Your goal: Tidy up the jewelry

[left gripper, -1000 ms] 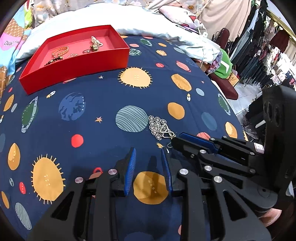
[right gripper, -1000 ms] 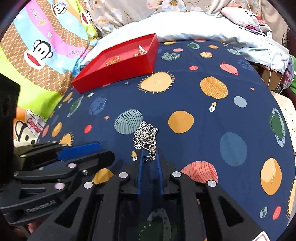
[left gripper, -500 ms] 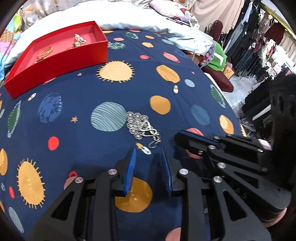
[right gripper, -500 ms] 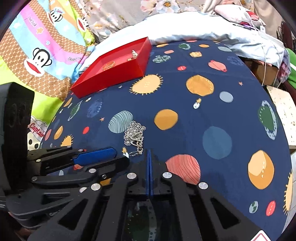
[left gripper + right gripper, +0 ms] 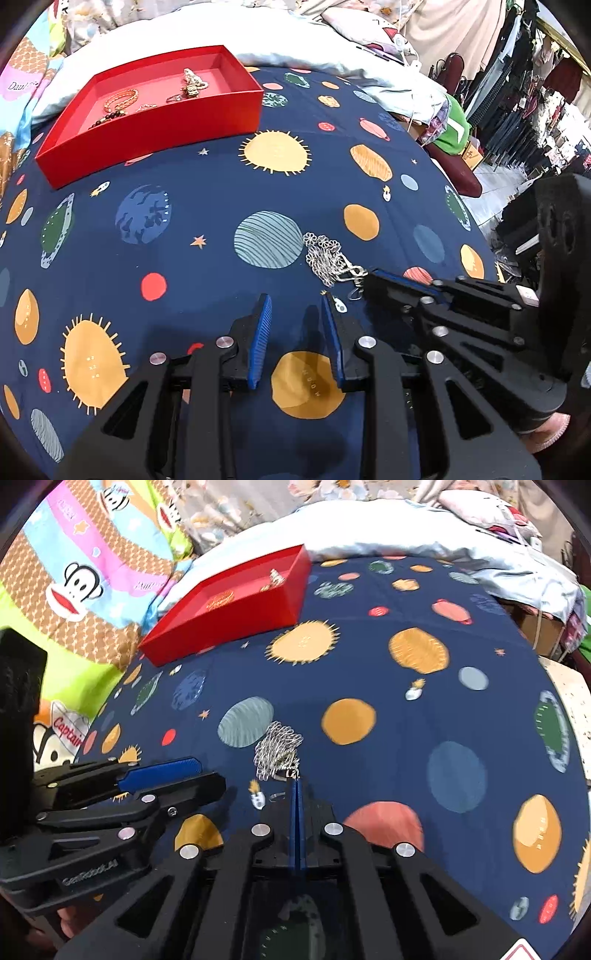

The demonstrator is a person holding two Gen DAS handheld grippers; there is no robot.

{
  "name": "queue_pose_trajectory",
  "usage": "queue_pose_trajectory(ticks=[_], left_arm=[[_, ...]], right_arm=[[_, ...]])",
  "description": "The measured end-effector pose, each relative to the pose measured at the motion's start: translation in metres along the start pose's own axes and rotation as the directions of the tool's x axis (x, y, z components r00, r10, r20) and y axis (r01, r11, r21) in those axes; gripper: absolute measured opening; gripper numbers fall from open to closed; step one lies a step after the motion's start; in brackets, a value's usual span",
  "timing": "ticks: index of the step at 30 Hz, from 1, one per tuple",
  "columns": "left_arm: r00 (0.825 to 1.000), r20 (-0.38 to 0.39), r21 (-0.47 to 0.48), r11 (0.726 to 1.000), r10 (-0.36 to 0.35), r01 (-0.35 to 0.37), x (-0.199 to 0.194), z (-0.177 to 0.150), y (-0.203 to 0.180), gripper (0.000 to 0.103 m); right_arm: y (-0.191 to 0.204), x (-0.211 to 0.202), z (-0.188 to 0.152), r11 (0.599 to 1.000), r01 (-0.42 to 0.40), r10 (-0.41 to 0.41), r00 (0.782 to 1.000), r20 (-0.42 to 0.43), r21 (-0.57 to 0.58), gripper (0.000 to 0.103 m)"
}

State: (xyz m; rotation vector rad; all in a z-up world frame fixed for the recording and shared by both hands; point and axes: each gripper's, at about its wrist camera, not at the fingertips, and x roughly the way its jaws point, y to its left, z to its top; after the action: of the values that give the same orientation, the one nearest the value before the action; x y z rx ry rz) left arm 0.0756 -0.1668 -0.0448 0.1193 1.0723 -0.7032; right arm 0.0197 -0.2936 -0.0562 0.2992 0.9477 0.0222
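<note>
Silver chain heaped at closed right gripper tips, touching.

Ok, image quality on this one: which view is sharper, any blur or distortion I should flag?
Left wrist view: sharp, the silver chain and the jewelry in the red box read clearly; strong fisheye bend with dark corners. Right wrist view: softer, motion blur smears the bedspread print and the chain; same fisheye bend. Lighting is even in both, no glare.
</note>
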Motion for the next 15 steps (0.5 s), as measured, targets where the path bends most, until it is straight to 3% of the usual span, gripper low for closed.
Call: queue_pose_trajectory(ticks=[15], left_arm=[[0.998,0.005,0.05,0.997,-0.061,0.06,0.013,0.018,-0.032,0.027]], right_arm=[[-0.018,-0.041,-0.006,0.999,0.014,-0.017,0.998,0.057,0.044,0.001]])
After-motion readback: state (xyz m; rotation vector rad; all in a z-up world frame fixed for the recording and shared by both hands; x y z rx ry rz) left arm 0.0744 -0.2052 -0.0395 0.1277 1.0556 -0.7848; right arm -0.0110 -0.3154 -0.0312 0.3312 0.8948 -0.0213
